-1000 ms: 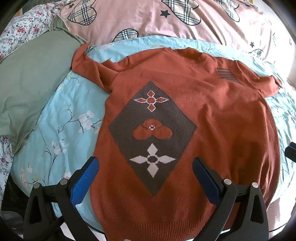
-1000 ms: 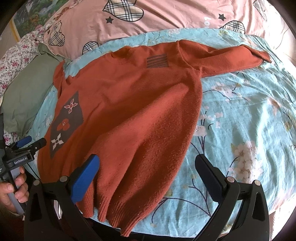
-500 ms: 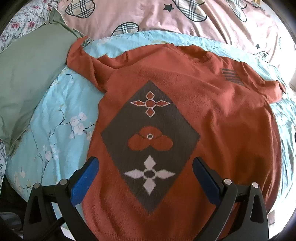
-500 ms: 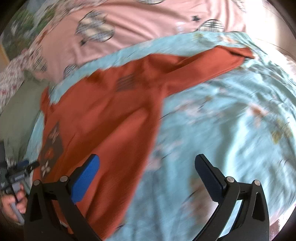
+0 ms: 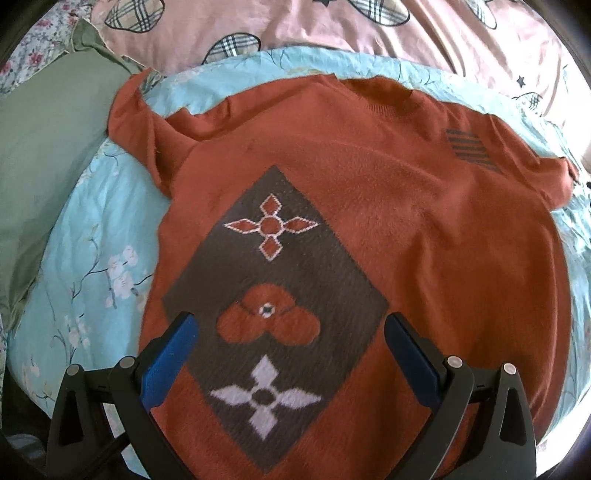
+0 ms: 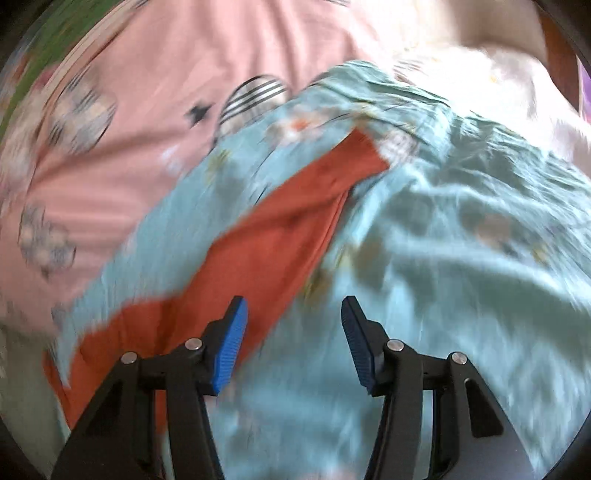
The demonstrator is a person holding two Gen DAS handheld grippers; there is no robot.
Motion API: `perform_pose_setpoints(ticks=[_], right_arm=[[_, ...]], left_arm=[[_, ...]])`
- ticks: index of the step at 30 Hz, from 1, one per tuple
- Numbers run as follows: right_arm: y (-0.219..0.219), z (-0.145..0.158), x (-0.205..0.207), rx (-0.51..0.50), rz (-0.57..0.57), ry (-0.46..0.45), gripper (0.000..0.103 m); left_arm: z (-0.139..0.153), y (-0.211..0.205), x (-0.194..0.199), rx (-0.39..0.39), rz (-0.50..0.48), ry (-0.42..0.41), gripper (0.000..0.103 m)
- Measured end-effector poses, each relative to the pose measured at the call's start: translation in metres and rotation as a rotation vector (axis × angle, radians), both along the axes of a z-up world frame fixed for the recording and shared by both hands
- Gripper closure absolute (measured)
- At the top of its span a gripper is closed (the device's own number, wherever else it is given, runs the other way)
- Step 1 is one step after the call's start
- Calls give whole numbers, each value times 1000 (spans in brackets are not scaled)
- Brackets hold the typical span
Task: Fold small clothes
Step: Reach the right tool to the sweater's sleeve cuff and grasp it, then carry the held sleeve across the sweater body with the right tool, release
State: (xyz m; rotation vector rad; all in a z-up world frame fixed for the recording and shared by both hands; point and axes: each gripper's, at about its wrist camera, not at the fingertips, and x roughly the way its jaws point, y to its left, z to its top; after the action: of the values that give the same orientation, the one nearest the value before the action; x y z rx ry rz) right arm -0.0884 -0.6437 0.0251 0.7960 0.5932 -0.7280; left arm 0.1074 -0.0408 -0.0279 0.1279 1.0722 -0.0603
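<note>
Right claw swung to sweater sleeve; quilt beside.

one rust-orange sweater, its sleeve seen again in the blurred right wrist view; one dark diamond panel on its front, holding three flower motifs: one orange cross flower, one orange clover flower, one white cross flower; one striped patch near the shoulder; one light blue flowered sheet; one pink quilt; one green pillow; two grippers, left gripper and right gripper, each with two blue-padded fingers set apart
</note>
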Motion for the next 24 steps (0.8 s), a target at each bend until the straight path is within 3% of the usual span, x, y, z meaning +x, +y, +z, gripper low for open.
perform_pose_setpoints(ticks=[6, 8, 10, 11, 14, 17, 20, 24], right_arm=[[-70, -19, 33, 22, -81, 11, 54], [-88, -24, 38, 37, -97, 2, 65], [-90, -20, 41, 17, -93, -7, 98], [-88, -16, 44, -3, -85, -8, 98], [-51, 12, 57, -92, -5, -21, 98], [17, 39, 82, -124, 150, -57, 98], [89, 50, 119, -94, 321, -92, 98], [188, 43, 179, 15, 543, -133, 98]], left_arm=[[-14, -16, 23, 12, -5, 30, 2], [-16, -23, 29, -9, -9, 33, 2], [-17, -28, 35, -17, -14, 34, 2], [-18, -30, 36, -15, -17, 36, 2], [-19, -31, 38, -23, -27, 31, 2], [-21, -31, 36, -34, -34, 35, 2], [-19, -28, 32, -46, -40, 27, 2], [-10, -17, 25, -69, -39, -2, 2]])
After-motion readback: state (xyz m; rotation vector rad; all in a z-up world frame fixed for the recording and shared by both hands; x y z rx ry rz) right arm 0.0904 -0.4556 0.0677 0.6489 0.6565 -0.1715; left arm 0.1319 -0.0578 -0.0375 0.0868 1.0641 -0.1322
